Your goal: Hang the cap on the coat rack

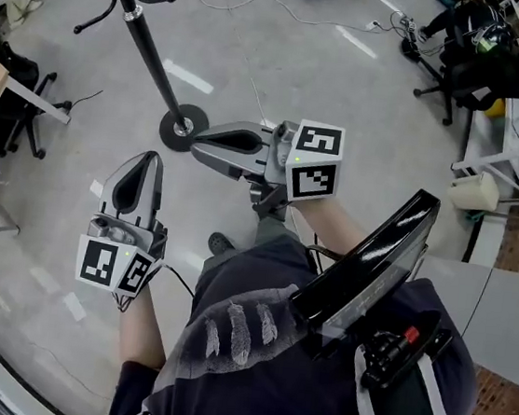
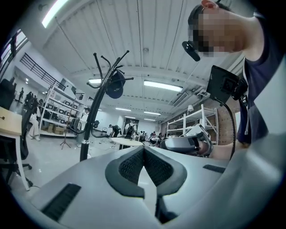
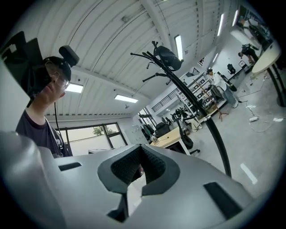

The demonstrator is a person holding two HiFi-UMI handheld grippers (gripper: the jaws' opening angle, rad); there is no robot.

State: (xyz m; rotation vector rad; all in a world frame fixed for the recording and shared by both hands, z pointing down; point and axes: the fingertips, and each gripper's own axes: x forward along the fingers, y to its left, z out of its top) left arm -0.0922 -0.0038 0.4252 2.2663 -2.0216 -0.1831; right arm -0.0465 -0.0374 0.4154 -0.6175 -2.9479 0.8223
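Only the gripper views show the cap, at 11 o'clock atop the coat rack. The left gripper and right gripper have fingers together, empty.

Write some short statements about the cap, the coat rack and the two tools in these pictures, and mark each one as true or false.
1. The cap hangs near the top of the coat rack. True.
2. The left tool holds the cap. False: its jaws are together with nothing between them, and the cap is up on the rack.
3. The right tool is shut and empty. True.
4. The coat rack lies flat on the floor. False: it stands upright on its round base.
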